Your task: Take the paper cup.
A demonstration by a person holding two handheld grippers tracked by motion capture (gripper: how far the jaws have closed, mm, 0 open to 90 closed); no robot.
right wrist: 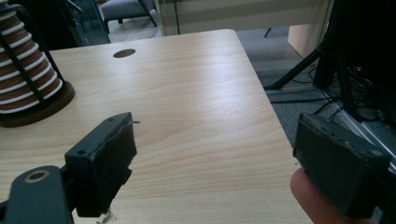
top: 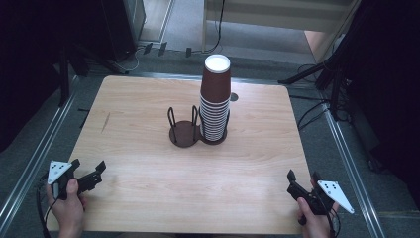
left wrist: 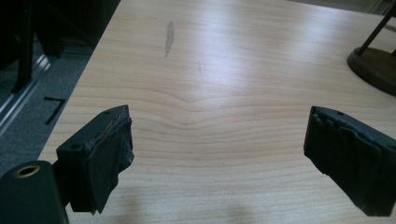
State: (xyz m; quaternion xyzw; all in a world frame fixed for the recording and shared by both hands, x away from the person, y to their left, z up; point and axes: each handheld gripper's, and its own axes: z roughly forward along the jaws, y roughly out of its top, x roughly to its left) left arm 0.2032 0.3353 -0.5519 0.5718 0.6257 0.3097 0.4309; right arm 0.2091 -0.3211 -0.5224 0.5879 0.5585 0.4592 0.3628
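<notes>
Both grippers wait at the near edge — left gripper [top: 90, 171] at 8 o'clock, right gripper [top: 303, 177] at 4 — jaws wide, empty, likely before reaching for the cups [top: 215, 101] in the holder [top: 185, 134] mid-table [top: 148, 99].

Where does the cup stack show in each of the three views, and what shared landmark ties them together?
High view: cup stack stands at table centre, on the right side of the holder.
Left gripper view: not in it; the holder's base sits at the right edge.
Right gripper view: upper left corner.
Shared landmark: the holder's dark round base.
</notes>
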